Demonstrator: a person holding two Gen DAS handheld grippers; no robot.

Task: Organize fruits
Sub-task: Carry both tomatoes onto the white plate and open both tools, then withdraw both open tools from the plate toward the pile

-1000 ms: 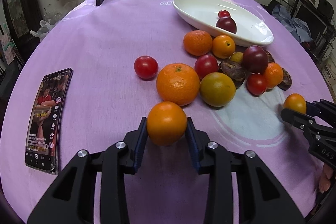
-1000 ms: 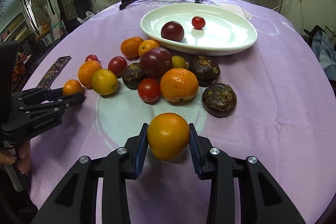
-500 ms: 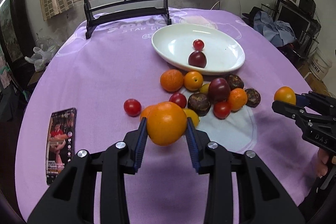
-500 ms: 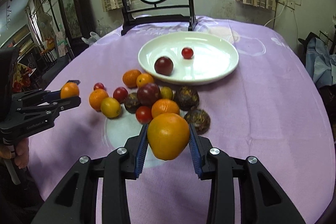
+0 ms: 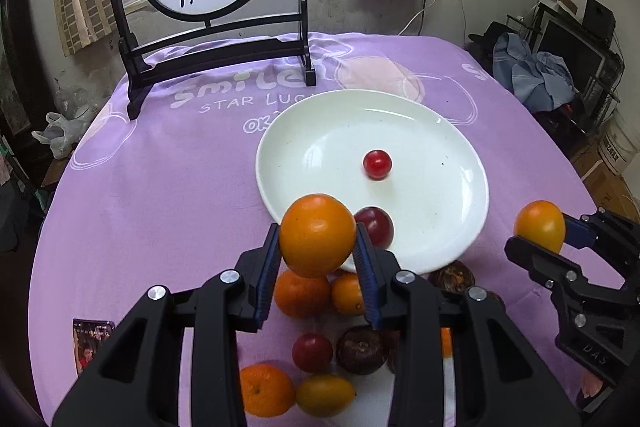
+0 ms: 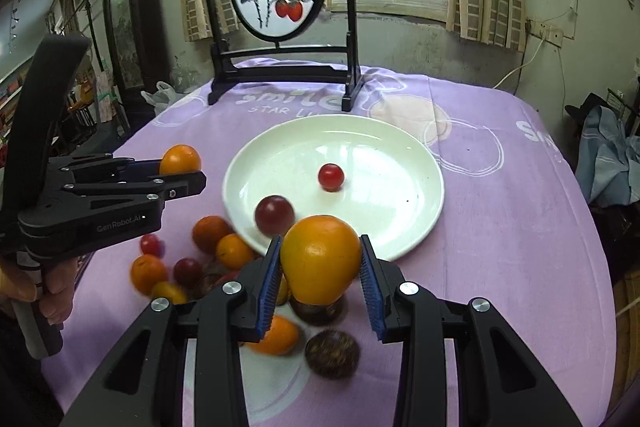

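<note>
My left gripper [image 5: 317,254] is shut on an orange [image 5: 317,234] and holds it in the air over the near left rim of the white plate [image 5: 304,131]. My right gripper [image 6: 320,273] is shut on an orange-yellow fruit [image 6: 320,257] above the plate's [image 6: 404,239] near edge. The plate holds a cherry tomato [image 5: 377,164] and a dark plum [image 5: 376,225]. Several oranges, tomatoes and dark fruits lie in a pile [image 5: 316,355] on the purple cloth below my grippers. The right gripper and its fruit [image 5: 540,225] show at the right of the left wrist view; the left gripper's orange [image 6: 180,159] shows in the right wrist view.
A framed round painting on a black stand [image 5: 208,7] stands at the table's far side behind the plate. A phone [image 5: 90,343] lies on the cloth at the near left. Clothes and furniture [image 5: 532,75] stand beyond the table's right edge.
Both grippers have risen and moved forward toward the plate, each carrying its fruit. The fruit pile now lies below and behind the fingertips.
</note>
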